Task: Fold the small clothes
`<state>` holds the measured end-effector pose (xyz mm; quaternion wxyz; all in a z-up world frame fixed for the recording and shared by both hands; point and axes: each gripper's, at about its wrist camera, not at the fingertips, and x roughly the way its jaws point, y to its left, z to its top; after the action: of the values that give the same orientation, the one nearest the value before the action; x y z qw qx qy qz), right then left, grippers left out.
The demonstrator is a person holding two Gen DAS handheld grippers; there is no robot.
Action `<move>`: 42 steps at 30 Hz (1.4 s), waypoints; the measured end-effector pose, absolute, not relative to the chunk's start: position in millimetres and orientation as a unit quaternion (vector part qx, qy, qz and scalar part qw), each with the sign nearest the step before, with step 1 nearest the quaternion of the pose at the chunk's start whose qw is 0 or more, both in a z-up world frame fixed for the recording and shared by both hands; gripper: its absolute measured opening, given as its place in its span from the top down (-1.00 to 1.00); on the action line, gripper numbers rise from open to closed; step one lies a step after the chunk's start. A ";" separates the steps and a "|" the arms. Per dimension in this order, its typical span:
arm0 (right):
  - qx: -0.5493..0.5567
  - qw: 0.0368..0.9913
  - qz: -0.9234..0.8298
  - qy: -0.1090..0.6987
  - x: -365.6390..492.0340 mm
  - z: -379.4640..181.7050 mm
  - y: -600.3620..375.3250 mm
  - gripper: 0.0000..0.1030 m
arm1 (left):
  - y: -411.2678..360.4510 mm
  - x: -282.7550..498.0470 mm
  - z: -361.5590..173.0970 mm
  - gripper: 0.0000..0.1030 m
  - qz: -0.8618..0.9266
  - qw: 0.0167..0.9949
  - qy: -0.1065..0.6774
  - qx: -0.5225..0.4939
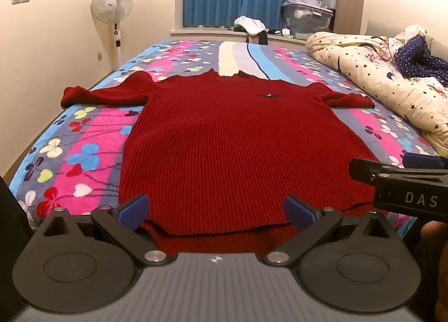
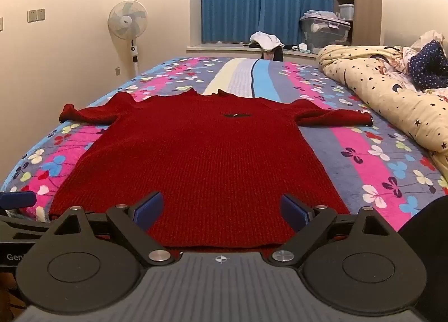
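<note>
Both the left gripper [image 1: 215,211] and right gripper [image 2: 221,211] hover with fingers spread wide, empty, over the hem of the red sweater [image 1: 238,137] lying flat on the bed [image 1: 84,137] (sleeves out); a one-layer pinch would skew the fold.

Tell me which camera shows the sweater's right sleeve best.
The right wrist view: the right sleeve of the red sweater lies stretched out, plain to its cuff. The left wrist view shows it shorter and more squeezed.
</note>
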<state>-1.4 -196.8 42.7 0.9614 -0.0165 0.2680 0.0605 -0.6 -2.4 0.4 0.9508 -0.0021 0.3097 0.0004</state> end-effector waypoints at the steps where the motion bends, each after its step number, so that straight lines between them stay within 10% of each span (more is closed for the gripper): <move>1: -0.016 0.961 0.062 0.268 -1.8 42.4 -196.4 -0.78 | -3.1 -0.7 0.4 -0.99 0.000 0.951 0.310 -0.002; 42: -0.043 0.964 0.063 0.256 3.9 39.0 -187.3 -0.64 | 5.2 2.5 1.2 -0.99 0.001 0.946 0.322 -0.025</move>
<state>3.9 -187.3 39.0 0.9636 -0.0426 0.2561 0.0631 2.5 5.2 1.2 0.9464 -0.0255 0.3219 0.0013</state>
